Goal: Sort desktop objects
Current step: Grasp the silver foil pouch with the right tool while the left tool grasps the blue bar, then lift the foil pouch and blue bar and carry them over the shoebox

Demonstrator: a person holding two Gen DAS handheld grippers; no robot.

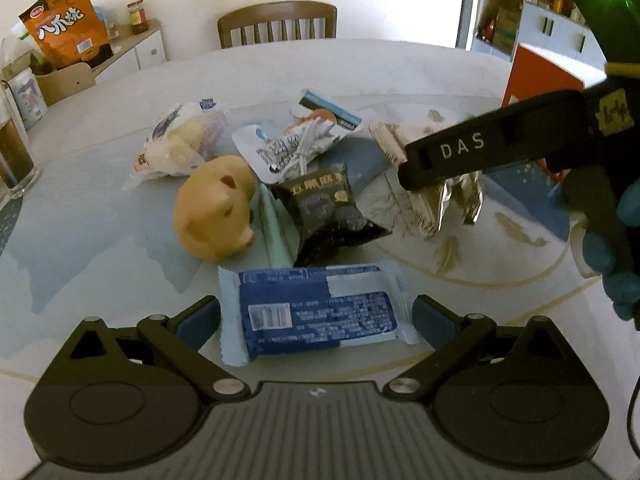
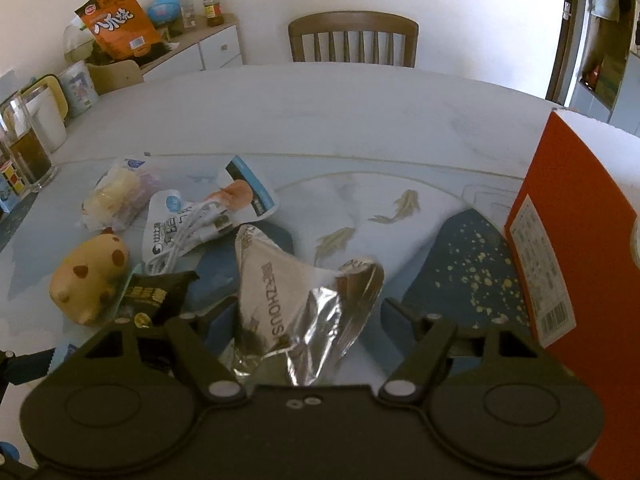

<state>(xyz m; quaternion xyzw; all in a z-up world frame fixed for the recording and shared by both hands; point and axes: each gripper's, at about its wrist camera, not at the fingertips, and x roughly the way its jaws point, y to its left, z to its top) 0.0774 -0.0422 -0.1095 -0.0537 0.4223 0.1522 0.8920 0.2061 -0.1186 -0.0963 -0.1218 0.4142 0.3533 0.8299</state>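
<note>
Currently left tongs (image 1: 316,316) are spread wide, fingers on either side of the blue snack bar (image 1: 316,312), which lies flat on the bench (image 1: 360,68) crosswise between them. Whether the pads touch the wrapper ends I cannot tell.

Right tongs (image 2: 308,316) are also apart, straddling the silver foil packet (image 2: 296,304). The packet sits crumpled on the bench, standing up between the fingers, no clamp visible. In the left wrist view the right tongs come in from the right above that same foil packet (image 1: 432,196), with a blue-gloved hand (image 1: 612,248) behind.

Rest of the pile, centre-left of bench:
- black snack pouch (image 1: 324,212) just beyond the blue bar, lying over a pale green wrapper (image 1: 276,232)
- tan plush toy (image 1: 218,212) on its side, touching the green wrapper's left edge
- white cable (image 1: 308,148) coiled on top of a white pouch (image 1: 264,148)
- clear bag of pale buns (image 1: 180,144) at the back left
- blue-striped packet (image 1: 328,112) behind the cable

Orange box (image 2: 576,264) stands upright at the right edge of the bench, near the right tongs. Wooden chair (image 2: 352,36) at the far side. Orange snack bag (image 2: 120,20) upright on a side cabinet (image 2: 208,50), off the bench.
</note>
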